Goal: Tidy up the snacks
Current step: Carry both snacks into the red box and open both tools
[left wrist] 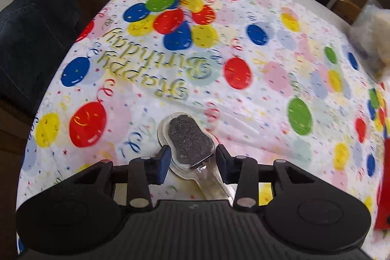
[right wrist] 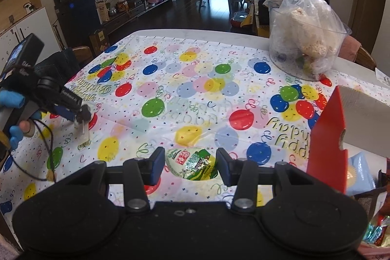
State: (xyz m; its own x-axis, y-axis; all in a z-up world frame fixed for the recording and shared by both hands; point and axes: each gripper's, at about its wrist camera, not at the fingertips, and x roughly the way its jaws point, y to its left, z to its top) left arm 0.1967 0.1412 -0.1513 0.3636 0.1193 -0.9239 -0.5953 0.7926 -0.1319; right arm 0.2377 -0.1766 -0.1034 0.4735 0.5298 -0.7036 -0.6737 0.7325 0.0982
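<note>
A clear-wrapped dark biscuit packet [left wrist: 190,140] sits between the blue pads of my left gripper [left wrist: 192,157], which is shut on it. In the right wrist view this left gripper [right wrist: 82,117] is at the table's left side, held by a blue-gloved hand [right wrist: 12,96], and the packet [right wrist: 84,130] hangs from its tips just above the cloth. My right gripper [right wrist: 190,167] is shut on a green and yellow snack packet [right wrist: 192,166], which fills the gap between its pads near the table's front edge.
A balloon-print birthday tablecloth [right wrist: 195,89] covers the table. A clear tub holding a bag of puffed rice cakes [right wrist: 307,40] stands at the back right. A red box [right wrist: 326,138] and a light blue packet [right wrist: 358,172] lie at the right. A chair draped with dark jeans [left wrist: 31,40] stands at the left.
</note>
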